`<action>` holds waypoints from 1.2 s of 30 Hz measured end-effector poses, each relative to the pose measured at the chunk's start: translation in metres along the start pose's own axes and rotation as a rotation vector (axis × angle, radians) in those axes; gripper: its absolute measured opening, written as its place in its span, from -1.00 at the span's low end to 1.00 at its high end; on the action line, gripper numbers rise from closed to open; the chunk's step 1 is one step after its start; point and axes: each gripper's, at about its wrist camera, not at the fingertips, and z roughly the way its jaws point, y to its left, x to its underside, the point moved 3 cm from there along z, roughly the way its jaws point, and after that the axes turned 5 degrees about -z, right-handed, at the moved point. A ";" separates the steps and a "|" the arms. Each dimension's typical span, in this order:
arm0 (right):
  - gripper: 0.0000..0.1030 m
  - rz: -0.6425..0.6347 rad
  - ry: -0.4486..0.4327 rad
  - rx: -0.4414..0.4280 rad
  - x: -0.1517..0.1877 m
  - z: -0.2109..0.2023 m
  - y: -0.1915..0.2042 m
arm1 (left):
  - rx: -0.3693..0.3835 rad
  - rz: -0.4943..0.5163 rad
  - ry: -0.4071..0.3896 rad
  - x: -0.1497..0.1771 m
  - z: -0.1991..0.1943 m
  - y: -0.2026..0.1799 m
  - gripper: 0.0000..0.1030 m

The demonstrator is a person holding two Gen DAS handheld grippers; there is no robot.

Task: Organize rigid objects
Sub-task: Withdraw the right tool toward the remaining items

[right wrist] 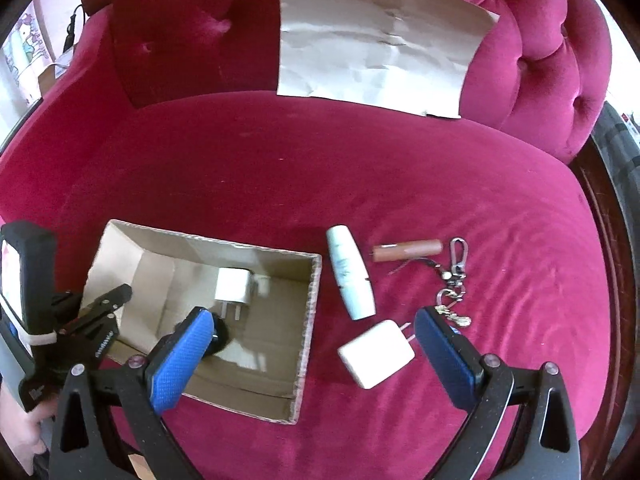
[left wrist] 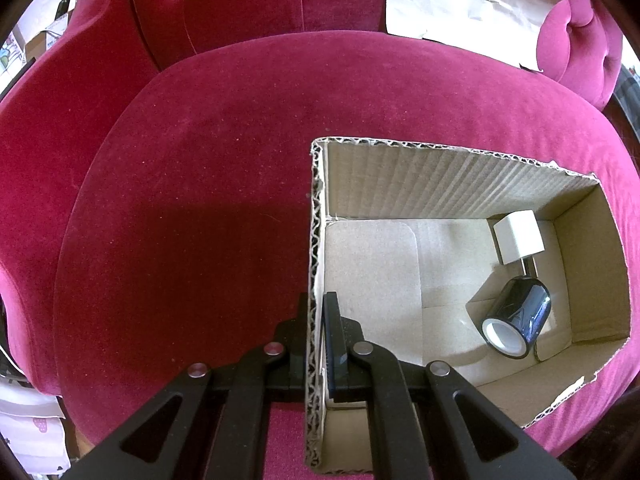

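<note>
Item: box (right wrist: 308, 300), cardboard, open top, stood on a red sofa seat (right wrist: 360, 184). Held steady by the left tongs (left wrist: 316, 344), pressed together on its near-left wall, one finger outside and one inside.

Contents: white plug (left wrist: 519, 236) at the far right corner; black tape roll (left wrist: 516, 316) beside it, lying on its side with the core facing the camera.

Loose on the seat, right of the box: white charger (right wrist: 376, 354), prongs pointing up-right; pale tube (right wrist: 351, 272); brown tube (right wrist: 408, 251); key ring (right wrist: 454, 280) with clip.

Right tongs (right wrist: 312, 344): spread wide, nothing between the pads, poised above the seat. The left blue pad (right wrist: 180, 360) hung over the box, the right pad (right wrist: 444, 356) just beside the charger's prongs.

Key relation: the charger lay inside the span of the right tongs, nearer the right pad, just ahead and below. Its long axis ran diagonally, lower left to upper right, so the spread line crossed it at a slant. The right hand was the nearer one, and the free one.

Judgement: the charger looked the likeliest next pick, a short drop with a slight roll to square the pads on its flat sides, then a carry leftward into the box.

Other: crumpled paper (right wrist: 380, 48) against the backrest.
</note>
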 end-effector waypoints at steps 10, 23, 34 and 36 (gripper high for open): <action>0.99 0.037 0.015 0.048 0.012 -0.001 -0.030 | -0.001 0.000 0.000 0.000 0.000 0.000 -0.91; 0.99 0.058 0.022 0.065 0.033 0.009 -0.063 | 0.000 0.004 -0.002 0.000 -0.001 -0.001 -0.91; 0.99 0.010 0.041 0.061 0.050 0.020 -0.066 | 0.000 0.000 0.000 -0.001 -0.001 -0.001 -0.91; 0.99 0.011 0.043 0.043 0.051 0.022 -0.066 | 0.000 0.001 -0.001 -0.001 -0.001 0.000 -0.91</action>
